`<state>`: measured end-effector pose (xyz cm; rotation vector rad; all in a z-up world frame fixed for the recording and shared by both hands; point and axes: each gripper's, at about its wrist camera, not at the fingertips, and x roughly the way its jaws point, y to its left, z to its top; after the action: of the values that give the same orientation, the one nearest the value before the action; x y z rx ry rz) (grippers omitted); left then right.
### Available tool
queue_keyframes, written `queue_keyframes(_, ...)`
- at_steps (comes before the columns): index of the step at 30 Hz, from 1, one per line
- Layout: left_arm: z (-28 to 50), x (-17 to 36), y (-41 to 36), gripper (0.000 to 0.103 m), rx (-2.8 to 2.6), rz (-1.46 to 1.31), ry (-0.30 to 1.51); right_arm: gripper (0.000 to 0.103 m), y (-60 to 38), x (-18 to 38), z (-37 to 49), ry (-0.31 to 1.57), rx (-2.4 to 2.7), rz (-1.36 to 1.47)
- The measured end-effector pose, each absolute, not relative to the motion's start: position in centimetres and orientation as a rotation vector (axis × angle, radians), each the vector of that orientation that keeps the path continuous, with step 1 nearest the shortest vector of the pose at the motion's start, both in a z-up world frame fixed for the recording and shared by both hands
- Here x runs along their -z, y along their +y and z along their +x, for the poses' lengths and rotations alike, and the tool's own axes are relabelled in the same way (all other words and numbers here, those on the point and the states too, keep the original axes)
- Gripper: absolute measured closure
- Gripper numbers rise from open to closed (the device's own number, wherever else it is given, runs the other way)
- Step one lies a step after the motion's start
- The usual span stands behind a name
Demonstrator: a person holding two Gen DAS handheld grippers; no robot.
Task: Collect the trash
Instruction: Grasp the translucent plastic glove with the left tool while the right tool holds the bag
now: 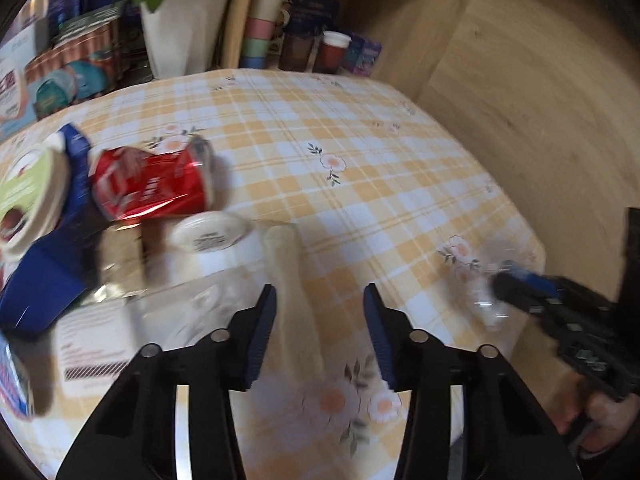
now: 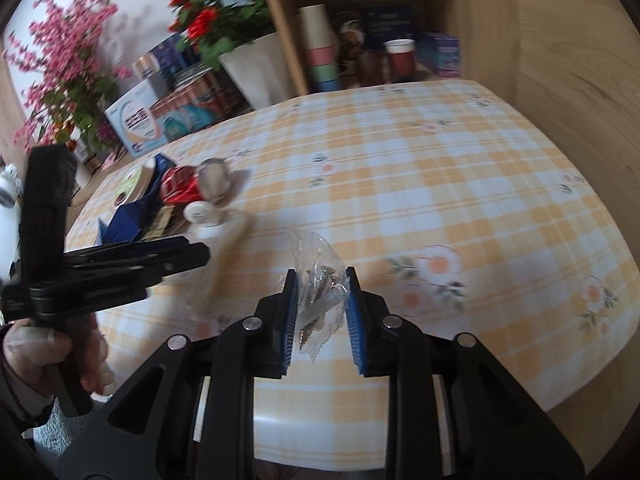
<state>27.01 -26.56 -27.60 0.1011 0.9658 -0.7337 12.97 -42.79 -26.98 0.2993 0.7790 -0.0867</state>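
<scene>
- My right gripper point(image 2: 320, 312) is pinching a clear bag point(image 2: 320, 280) holding what look like screws; the pads press it from both sides, so I judge one piece of trash collected and in hand.
- My left gripper point(image 1: 320, 328) holds nothing: its fingers stand part-way apart over the cloth, with a pale stick point(image 1: 288, 280) lying just left of the gap and no pad touching it, as far as the blur lets me tell.
- No bin shows in either view, so I cannot say where the bag goes.
- Just beyond the stick lies a white cup point(image 1: 212, 244) on its side.
- Further left a pile is left: a red can point(image 1: 156, 184), crushed, a blue wrapper point(image 1: 48, 276), a round tub point(image 1: 28, 196).
- The rest of the table point(image 1: 380, 152) is bare cloth; the shelf items behind look like stock, not trash.
- My judgement: early on, most pieces still to gather.
</scene>
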Motion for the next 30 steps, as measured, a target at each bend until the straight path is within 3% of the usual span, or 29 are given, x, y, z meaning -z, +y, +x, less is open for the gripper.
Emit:
queue_keyframes(8, 28.8, 30.2, -30.0, 0.070, 0.599, 0.260, 0.999, 0.077, -45.8, 26.5, 10.8, 0.746, 0.128, 0.342)
queue_keyframes(9, 28.9, 30.3, -30.2, 0.083, 0.592, 0.278, 0.994, 0.077, -45.9, 26.4, 10.7, 0.743, 0.128, 0.346)
queue_keyframes(10, 28.9, 30.3, -30.4, 0.088, 0.580, 0.295, 0.985, 0.077, -45.9, 26.4, 10.6, 0.742, 0.128, 0.350)
queue_keyframes(30, 22.9, 19.7, -20.1, 0.089, 0.659, -0.006, 0.845, 0.077, -38.9, 21.7, 10.0, 0.690, 0.017, 0.287)
